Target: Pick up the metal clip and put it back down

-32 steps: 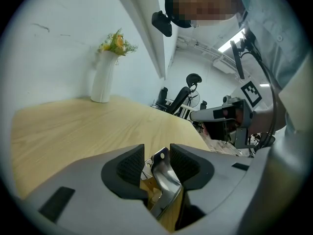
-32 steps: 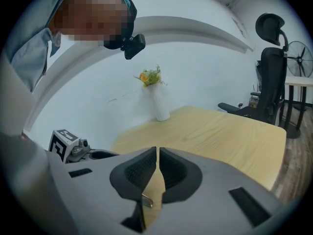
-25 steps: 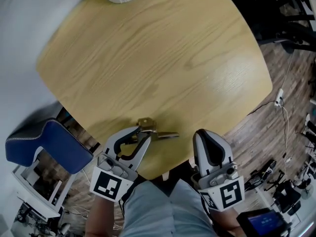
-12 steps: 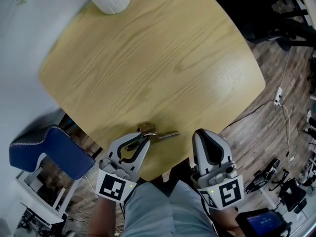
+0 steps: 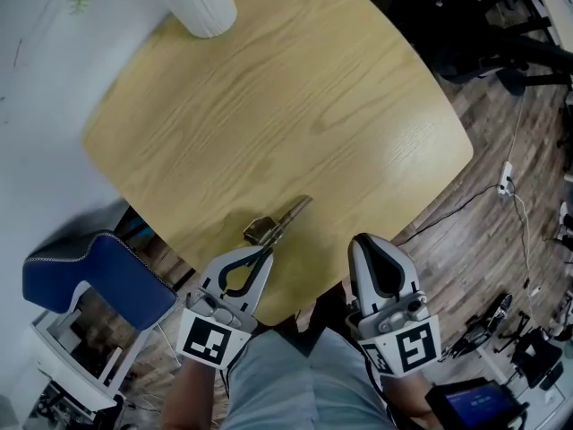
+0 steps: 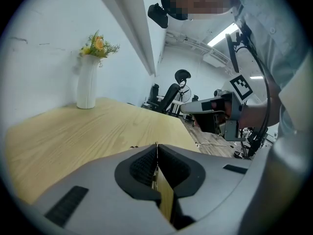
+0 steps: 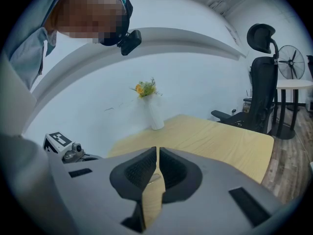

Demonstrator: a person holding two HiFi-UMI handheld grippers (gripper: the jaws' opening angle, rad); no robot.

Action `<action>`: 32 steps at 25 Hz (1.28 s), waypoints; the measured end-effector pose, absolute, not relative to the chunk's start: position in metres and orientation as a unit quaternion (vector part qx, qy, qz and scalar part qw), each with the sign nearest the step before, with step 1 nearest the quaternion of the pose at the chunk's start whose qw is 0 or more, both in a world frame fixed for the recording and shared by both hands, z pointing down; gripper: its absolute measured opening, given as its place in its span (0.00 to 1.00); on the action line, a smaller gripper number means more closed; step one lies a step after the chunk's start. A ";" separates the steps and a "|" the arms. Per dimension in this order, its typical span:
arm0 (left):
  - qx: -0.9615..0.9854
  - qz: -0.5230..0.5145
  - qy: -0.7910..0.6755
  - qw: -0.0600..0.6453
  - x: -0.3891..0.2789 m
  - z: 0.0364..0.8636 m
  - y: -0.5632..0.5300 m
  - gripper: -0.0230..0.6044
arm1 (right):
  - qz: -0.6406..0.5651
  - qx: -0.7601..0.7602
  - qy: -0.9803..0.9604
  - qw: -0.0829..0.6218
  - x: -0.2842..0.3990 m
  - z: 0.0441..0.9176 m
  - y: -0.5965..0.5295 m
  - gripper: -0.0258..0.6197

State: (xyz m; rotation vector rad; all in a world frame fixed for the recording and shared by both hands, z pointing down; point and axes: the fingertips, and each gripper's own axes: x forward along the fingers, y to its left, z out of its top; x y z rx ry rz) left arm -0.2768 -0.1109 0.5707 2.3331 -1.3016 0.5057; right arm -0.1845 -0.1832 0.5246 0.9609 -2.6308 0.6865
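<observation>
The clip [image 5: 279, 219] sits over the table [image 5: 295, 106] close to its near edge, slanting toward the table's middle. The left gripper [image 5: 266, 251] reaches in over that same edge. Its jaws have just been closing and are now pressed together on the clip's near end; from its own camera the left gripper [image 6: 156, 146] shows only a thin seam between the pads. The head view does not settle whether the clip is clear of the wood or touching it. The right gripper [image 5: 369, 243] hangs over the table's near edge further right, well apart from the clip, with its jaws together on nothing, the right gripper [image 7: 157, 151] showing only wood past the seam. A white vase [image 5: 204, 3] with flowers [image 6: 99, 44] stands on the table's far left corner. A blue stool [image 5: 98, 271] sits off the table's left side, lower down. A cable [image 5: 507, 177] trails over the floor [image 5: 466, 231] off its right side, and an office chair [image 7: 261, 77] and a fan [image 7: 292, 62] stand beyond that.
</observation>
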 end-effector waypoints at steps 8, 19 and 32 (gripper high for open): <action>0.813 0.127 -0.521 0.226 -0.274 0.539 -0.114 0.07 | 0.216 0.335 -0.910 0.115 -0.174 0.498 -0.177 0.12; 0.795 0.103 -0.578 0.154 -0.255 0.440 -0.107 0.07 | 0.162 0.315 -0.931 0.083 -0.149 0.425 -0.159 0.12; 0.786 0.086 -0.608 0.069 -0.144 0.343 -0.093 0.07 | 0.096 0.318 -0.943 0.021 -0.019 0.337 -0.123 0.12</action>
